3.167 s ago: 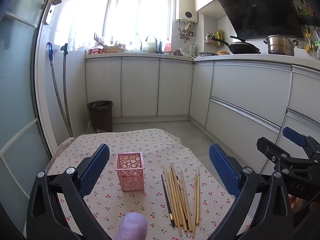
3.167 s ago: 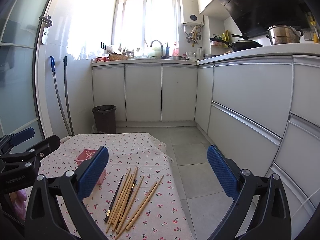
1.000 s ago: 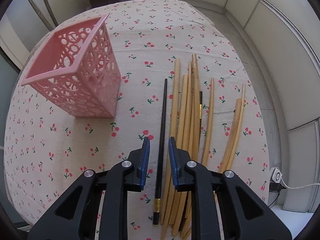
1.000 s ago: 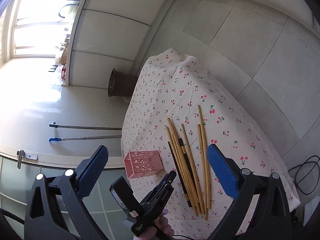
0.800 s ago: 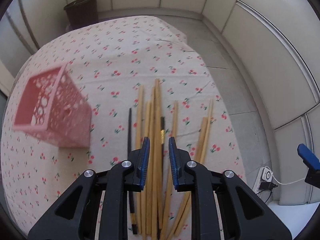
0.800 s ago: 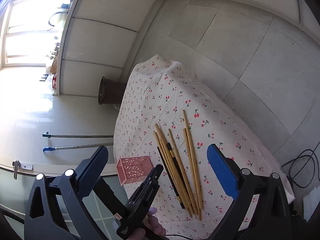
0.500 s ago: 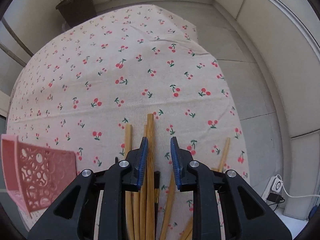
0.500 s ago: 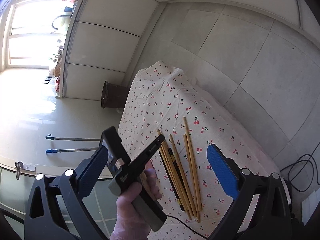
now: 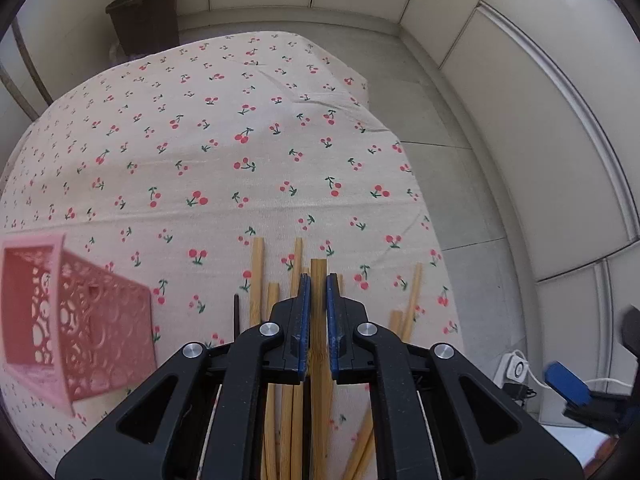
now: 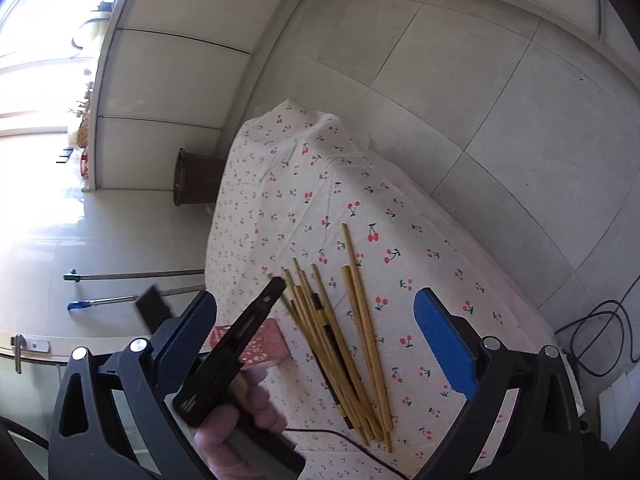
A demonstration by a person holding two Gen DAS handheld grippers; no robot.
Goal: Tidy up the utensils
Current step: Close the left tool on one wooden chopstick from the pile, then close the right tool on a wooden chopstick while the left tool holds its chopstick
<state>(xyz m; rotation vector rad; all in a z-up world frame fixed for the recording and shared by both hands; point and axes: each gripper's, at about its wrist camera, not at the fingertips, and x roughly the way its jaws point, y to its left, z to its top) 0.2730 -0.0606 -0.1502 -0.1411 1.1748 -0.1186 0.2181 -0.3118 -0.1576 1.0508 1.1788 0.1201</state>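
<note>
Several wooden chopsticks (image 9: 256,272) and a dark one lie side by side on the cherry-print tablecloth (image 9: 224,152). My left gripper (image 9: 316,280) is down over the bundle, its blue pads nearly closed around one wooden chopstick (image 9: 319,268). A pink perforated holder (image 9: 76,316) stands to its left. In the right wrist view the chopsticks (image 10: 344,332) lie spread on the cloth, the holder (image 10: 260,344) is partly hidden behind the left gripper (image 10: 276,284), and my right gripper (image 10: 316,320) hangs open high above the table.
A dark waste bin (image 9: 144,12) stands on the floor beyond the table. White cabinets (image 9: 520,100) run along the right. A power strip and cable (image 9: 516,368) lie on the floor at right. Mop handles (image 10: 132,276) lean by the wall.
My left gripper has come down closer onto the bundle and its pads have narrowed around one wooden chopstick. The right gripper has stayed high and open.
</note>
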